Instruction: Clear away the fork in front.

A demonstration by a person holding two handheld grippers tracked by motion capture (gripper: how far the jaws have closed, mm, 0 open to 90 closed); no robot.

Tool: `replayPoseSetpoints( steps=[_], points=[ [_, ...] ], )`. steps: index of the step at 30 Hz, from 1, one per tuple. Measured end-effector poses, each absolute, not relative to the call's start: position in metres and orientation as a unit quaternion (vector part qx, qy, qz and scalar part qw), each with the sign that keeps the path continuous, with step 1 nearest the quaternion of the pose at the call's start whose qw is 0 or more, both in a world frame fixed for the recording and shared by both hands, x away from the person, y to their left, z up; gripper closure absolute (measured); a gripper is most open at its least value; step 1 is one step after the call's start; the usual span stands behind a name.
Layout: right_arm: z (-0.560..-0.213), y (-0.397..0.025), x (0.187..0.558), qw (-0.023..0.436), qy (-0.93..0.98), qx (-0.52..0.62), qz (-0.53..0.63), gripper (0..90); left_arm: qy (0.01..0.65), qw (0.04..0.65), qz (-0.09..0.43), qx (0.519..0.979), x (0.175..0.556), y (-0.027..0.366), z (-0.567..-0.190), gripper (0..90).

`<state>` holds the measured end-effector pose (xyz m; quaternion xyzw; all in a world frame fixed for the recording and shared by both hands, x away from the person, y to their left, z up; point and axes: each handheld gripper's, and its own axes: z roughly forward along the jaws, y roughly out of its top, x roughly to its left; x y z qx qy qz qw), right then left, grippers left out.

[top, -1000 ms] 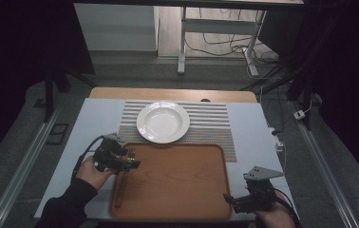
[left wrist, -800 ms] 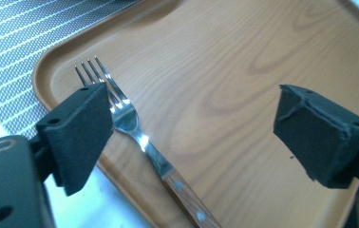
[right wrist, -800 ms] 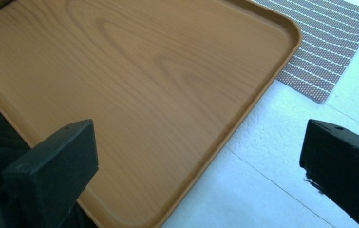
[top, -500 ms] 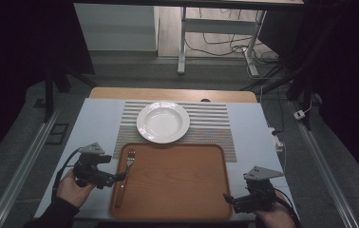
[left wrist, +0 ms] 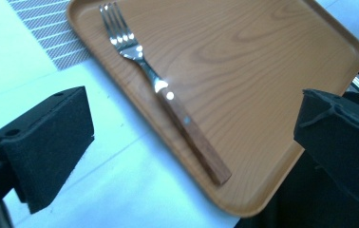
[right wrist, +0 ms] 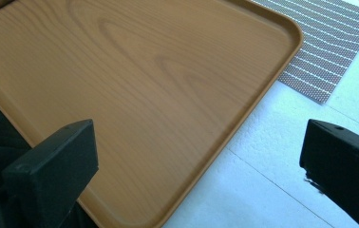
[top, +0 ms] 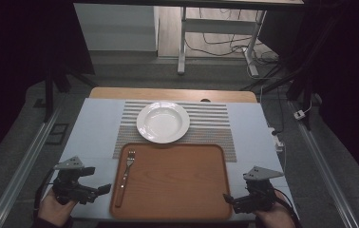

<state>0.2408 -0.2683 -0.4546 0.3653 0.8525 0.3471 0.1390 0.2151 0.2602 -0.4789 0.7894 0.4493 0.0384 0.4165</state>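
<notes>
White plate (top: 163, 122) on striped mat (top: 215, 124)

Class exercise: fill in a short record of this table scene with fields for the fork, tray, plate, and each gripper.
fork: lies along the tray's left side, tines toward the plate
tray: wooden, near table edge
plate: white, on striped mat beyond the tray
left gripper: open, left of tray, holding nothing
right gripper: open, at tray's right corner
</notes>
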Motion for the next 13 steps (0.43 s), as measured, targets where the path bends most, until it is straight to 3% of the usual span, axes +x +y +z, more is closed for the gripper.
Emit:
replayPoseSetpoints(
  steps=[13],
  points=[
    [-0.455, -0.267, 0.242, 0.140, 0.854, 0.365, 0.344, 0.0, 0.473, 0.402, 0.058, 0.782, 0.199, 0.272, -0.482, 0.0]
  ],
)
